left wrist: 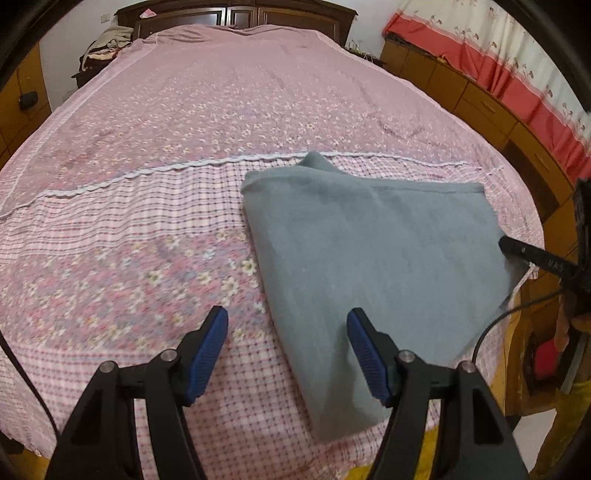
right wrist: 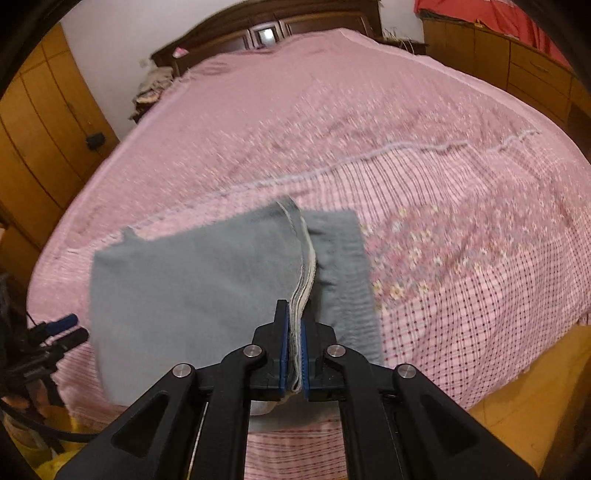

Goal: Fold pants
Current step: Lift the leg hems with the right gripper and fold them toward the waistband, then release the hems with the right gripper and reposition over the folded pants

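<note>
On the bed [left wrist: 147, 184], from the left wrist, folded grey pants [left wrist: 369, 258] lie toward 3 o'clock; the left gripper [left wrist: 287, 350] gapes wide, empty, at 6. From the right wrist, the right gripper [right wrist: 294, 354] pinches the pants' [right wrist: 192, 295] layered edge at 6.

This is a bedroom in a home. A wide bed [left wrist: 221, 110] fills most of both views, spread with a pink bedcover [left wrist: 129, 229] printed with small flowers and checks and crossed by a white trim. A dark wooden headboard [left wrist: 236, 13] stands at the far end against a pale wall. Orange-brown wooden cabinets [left wrist: 480, 103] run along one side, with a red and cream curtain [left wrist: 498, 48] hanging above them, and tall wooden wardrobe doors [right wrist: 44, 147] of the same colour line the other side. A heap of clothes [left wrist: 105, 46] lies beside the headboard.
</note>
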`<state>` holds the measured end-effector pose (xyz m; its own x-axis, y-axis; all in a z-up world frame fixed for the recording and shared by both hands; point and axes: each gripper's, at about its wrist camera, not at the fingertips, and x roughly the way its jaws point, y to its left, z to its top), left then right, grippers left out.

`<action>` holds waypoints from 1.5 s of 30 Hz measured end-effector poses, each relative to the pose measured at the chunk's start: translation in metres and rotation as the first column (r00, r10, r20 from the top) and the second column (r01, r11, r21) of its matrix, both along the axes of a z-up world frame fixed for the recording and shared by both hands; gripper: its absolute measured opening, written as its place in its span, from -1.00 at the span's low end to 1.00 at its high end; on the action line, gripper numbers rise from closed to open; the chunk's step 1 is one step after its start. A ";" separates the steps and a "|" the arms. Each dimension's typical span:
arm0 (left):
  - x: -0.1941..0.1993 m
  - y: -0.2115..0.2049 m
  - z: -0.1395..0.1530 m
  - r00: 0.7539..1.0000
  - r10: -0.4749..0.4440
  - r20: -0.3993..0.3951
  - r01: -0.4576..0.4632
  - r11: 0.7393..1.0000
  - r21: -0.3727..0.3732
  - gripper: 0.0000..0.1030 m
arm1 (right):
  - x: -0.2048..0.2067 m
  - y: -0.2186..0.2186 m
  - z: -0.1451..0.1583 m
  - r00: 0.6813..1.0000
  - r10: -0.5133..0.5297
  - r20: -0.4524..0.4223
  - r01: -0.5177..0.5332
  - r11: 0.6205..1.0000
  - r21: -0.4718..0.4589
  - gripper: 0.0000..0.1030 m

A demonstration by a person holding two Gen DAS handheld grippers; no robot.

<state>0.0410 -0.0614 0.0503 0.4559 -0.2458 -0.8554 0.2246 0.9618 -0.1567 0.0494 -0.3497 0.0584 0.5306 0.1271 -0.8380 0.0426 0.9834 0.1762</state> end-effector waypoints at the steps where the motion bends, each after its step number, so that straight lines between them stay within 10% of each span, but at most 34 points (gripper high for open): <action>1: 0.002 -0.002 -0.003 1.000 0.001 0.000 -0.001 1.000 0.009 0.36 | 0.000 -0.001 -0.003 1.000 -0.005 -0.004 0.005 1.000 -0.016 -0.84; 8: 0.010 -0.006 -0.018 1.000 -0.018 0.021 0.016 0.998 0.063 0.36 | -0.002 -0.017 -0.016 0.996 -0.077 -0.047 0.063 0.965 -0.256 -0.83; 18: 0.039 -0.004 0.007 0.996 0.024 0.084 -0.027 0.999 0.040 0.36 | 0.017 -0.002 0.028 0.999 0.037 0.034 -0.033 0.992 -0.120 -0.79; 30: 0.092 -0.003 -0.022 0.994 0.012 0.111 -0.020 0.998 0.064 0.58 | 0.069 0.011 -0.035 0.997 0.036 -0.068 -0.045 0.988 -0.145 -0.76; 45: 0.000 0.005 -0.003 0.998 0.000 0.066 0.005 0.998 -0.065 0.56 | 0.006 0.013 0.011 1.000 0.014 -0.023 -0.016 0.997 -0.081 -0.75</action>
